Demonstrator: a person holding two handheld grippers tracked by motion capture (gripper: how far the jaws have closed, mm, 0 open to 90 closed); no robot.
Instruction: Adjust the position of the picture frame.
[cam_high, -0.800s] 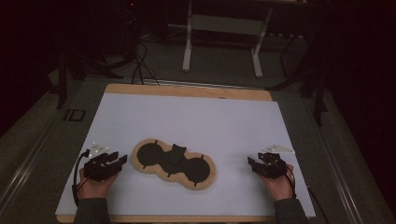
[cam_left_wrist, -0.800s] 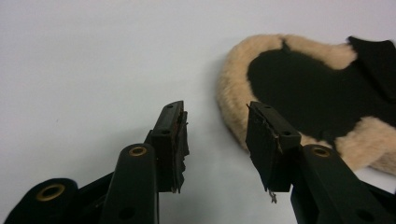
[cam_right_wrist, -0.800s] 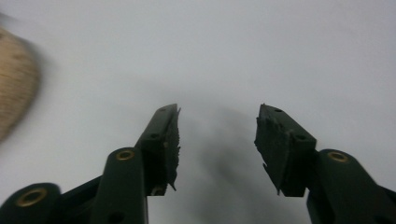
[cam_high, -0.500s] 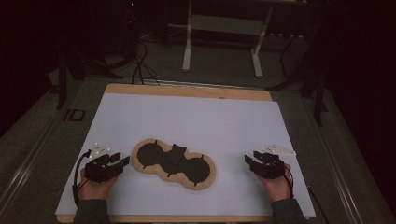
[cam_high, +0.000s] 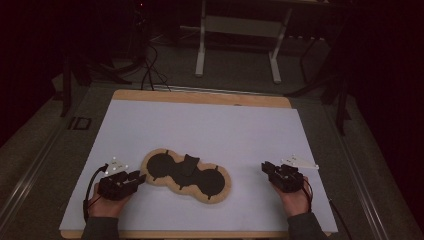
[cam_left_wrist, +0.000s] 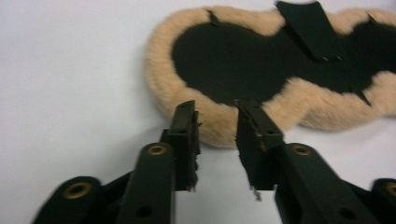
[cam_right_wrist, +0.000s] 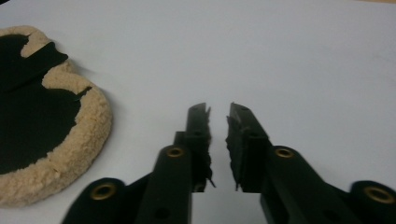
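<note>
— Fleece-edged pad (cam_high: 186, 174) lies lengthwise across the sheet (cam_high: 210, 125); which of our grippers sits nearer?
— Left gripper (cam_left_wrist: 215, 122), jaws parted and empty, just short of its left end. Right gripper (cam_right_wrist: 218, 122), narrowly parted, stands off its other end.

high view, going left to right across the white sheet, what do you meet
left hand-held gripper → tan fleece pad with black centre → right hand-held gripper, all on the white sheet
</note>
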